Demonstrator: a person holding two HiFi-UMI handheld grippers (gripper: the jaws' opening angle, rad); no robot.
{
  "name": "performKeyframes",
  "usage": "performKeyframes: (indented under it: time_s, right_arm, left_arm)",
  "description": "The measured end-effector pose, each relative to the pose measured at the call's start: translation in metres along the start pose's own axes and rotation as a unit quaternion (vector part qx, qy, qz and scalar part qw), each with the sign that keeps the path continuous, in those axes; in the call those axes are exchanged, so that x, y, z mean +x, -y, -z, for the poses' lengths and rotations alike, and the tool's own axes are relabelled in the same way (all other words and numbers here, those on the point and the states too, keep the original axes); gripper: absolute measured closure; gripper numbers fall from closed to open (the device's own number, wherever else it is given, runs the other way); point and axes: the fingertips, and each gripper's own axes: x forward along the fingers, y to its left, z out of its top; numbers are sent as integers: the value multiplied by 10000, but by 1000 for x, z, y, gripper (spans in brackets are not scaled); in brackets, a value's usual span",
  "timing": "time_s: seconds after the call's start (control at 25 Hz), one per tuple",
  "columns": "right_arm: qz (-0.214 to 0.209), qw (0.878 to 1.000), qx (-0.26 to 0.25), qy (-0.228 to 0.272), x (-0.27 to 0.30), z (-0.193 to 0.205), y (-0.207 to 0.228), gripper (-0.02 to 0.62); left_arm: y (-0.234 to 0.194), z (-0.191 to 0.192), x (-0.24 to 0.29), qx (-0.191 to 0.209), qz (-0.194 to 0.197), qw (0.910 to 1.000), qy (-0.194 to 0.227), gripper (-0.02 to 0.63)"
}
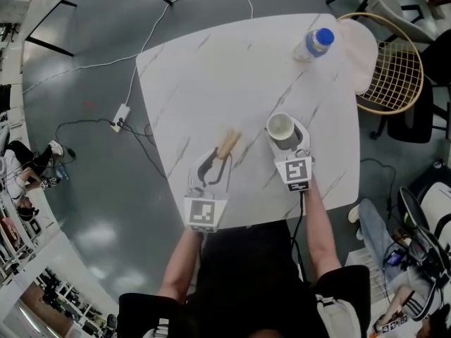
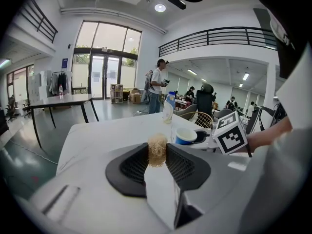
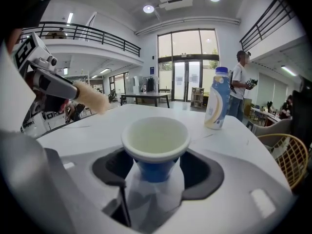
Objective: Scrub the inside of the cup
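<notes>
Two grips are holding: right gripper (image 1: 285, 141) jaws are pinching the upright cup (image 1: 280, 125) near the tabletop's (image 1: 211, 69) near edge; left gripper (image 1: 211, 171) jaws are pinching the scrubber (image 1: 227, 145), angling forward, left of the cup.

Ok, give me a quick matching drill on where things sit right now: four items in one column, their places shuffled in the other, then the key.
Items
1. cup
2. scrubber
3. bottle
4. power strip

Places
A. on the floor, beside the table
B. clamped between the jaws of the left gripper
C. standing near the table's far edge
D. held upright in the right gripper, mouth open to the top

Pairs: 1-D, 2-B, 3-C, 4-A
</notes>
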Motion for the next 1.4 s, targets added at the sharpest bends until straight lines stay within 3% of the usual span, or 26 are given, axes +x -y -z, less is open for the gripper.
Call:
performKeyframes:
  time_s: [0.6, 1.0, 1.4]
  right_arm:
    - [57, 9993, -302, 228, -34, -35, -15, 301]
    - [-11, 9979, -596, 246, -70, -59, -45, 301]
    - [-63, 9948, -999, 164, -102, -84, -70, 301]
  left_arm:
    - [16, -36, -24, 297, 279, 9982, 450, 488]
    - [44, -56, -55, 816, 737, 9916, 688, 488]
    - [71, -86, -87, 1012, 1039, 9850, 936, 488]
